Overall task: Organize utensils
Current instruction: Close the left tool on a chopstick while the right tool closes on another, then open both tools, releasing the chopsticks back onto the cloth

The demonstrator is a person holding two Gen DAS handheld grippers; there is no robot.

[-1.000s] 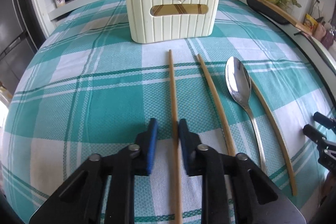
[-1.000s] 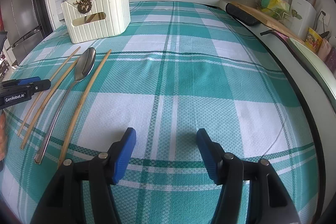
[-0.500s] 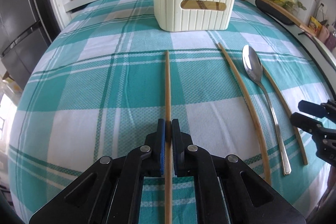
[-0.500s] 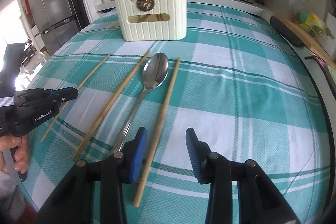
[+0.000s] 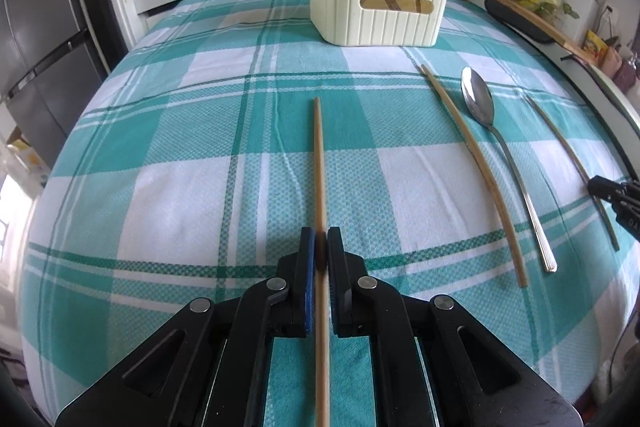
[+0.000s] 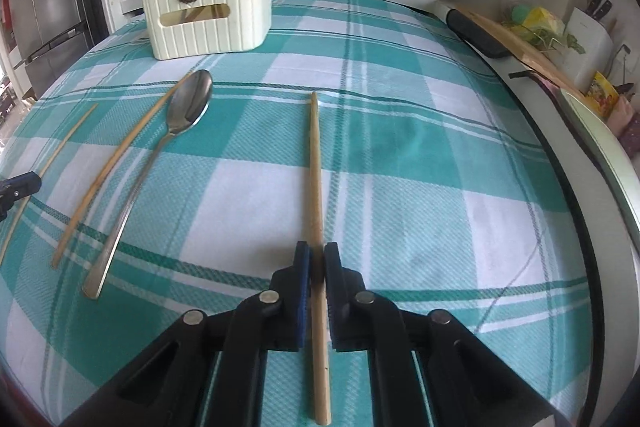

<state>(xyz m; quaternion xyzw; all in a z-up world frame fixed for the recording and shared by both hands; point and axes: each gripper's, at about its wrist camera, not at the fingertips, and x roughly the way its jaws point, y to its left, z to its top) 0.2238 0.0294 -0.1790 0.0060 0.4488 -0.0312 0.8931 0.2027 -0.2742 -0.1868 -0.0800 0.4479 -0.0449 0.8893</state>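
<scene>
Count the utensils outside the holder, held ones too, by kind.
Chopsticks: 3 (two gripped, one loose)
Spoon: 1
Total: 4

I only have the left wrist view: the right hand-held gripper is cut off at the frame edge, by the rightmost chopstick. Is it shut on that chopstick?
Observer: Yes. In the right wrist view the right hand-held gripper is shut on the rightmost chopstick, with a pad pressed on each side.
Operator: Does any other utensil lie beyond that chopstick, on its right? My frame ends there.
Observer: No. To its right there is only the checked tablecloth, up to the table's edge.
</scene>
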